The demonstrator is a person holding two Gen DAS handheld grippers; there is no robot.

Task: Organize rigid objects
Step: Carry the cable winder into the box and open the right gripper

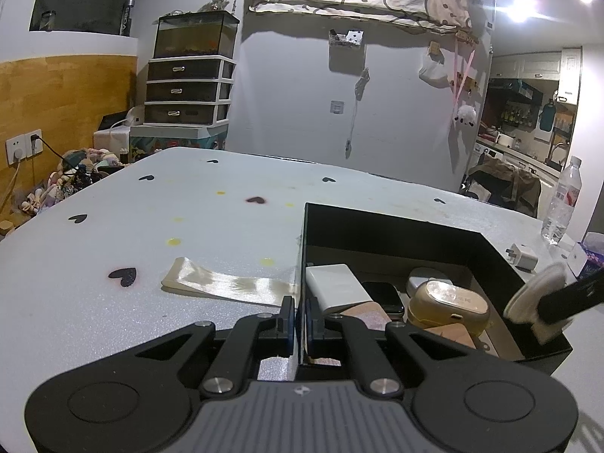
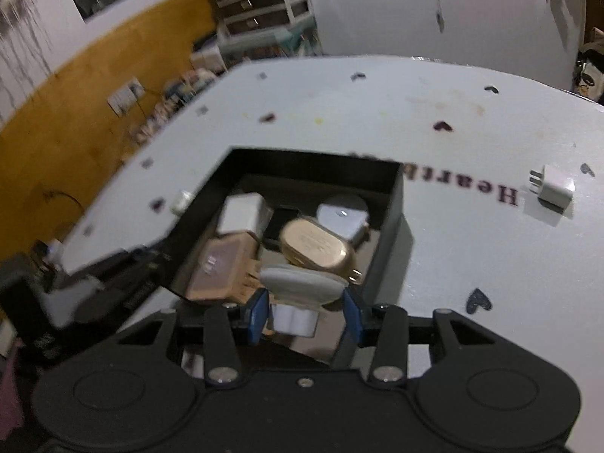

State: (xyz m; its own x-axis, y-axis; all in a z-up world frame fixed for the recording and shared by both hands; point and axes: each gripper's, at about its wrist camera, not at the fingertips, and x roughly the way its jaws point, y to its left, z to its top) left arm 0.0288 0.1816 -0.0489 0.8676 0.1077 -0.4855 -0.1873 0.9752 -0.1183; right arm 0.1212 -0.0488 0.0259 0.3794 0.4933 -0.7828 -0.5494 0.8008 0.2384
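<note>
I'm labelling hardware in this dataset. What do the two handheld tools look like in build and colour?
Both look alike. The left tool has black linkage arms with silver pivot bolts, two round black discs on its body, a ribbed grey centre plate with a small emblem, and dark blue pads. The right tool has the same black frame, silver bolts and brighter blue pads. No cables or sleeves show.

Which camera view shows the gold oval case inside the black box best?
The right wrist view: the gold oval case shows its whole lid from above. The left wrist view shows it lower, mostly side-on.
</note>
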